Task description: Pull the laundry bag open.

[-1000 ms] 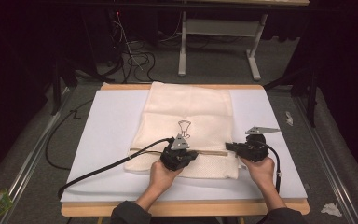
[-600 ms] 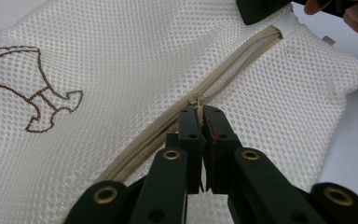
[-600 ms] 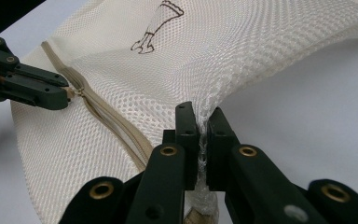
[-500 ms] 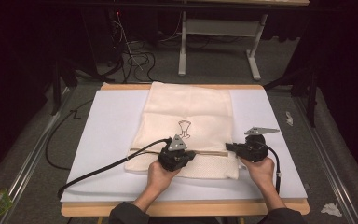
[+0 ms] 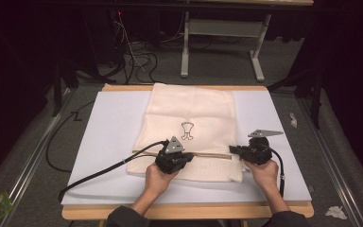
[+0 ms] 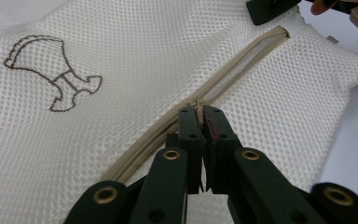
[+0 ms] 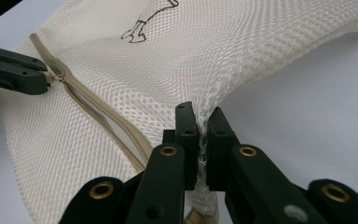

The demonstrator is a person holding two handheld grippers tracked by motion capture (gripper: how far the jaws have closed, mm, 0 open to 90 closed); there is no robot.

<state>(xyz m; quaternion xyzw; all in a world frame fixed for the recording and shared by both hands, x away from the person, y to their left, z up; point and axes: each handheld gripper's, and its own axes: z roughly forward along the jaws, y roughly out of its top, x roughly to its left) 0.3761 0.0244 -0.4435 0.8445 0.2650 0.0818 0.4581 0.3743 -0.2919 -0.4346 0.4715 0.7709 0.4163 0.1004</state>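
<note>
The mesh laundry bag (image 5: 189,132) lies flat on the desk (image 5: 104,142). My left tongs (image 6: 199,116) clamp the zipper pull (image 6: 196,103); my right tongs (image 7: 200,123) clamp the bag's edge. The zipper (image 5: 208,155) runs between them, toward the right.

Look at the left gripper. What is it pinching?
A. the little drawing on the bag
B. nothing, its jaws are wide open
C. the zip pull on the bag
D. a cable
C: in the left gripper view, the left gripper has its jaws shut on the zip pull, partway along the zip of the mesh bag.
</note>
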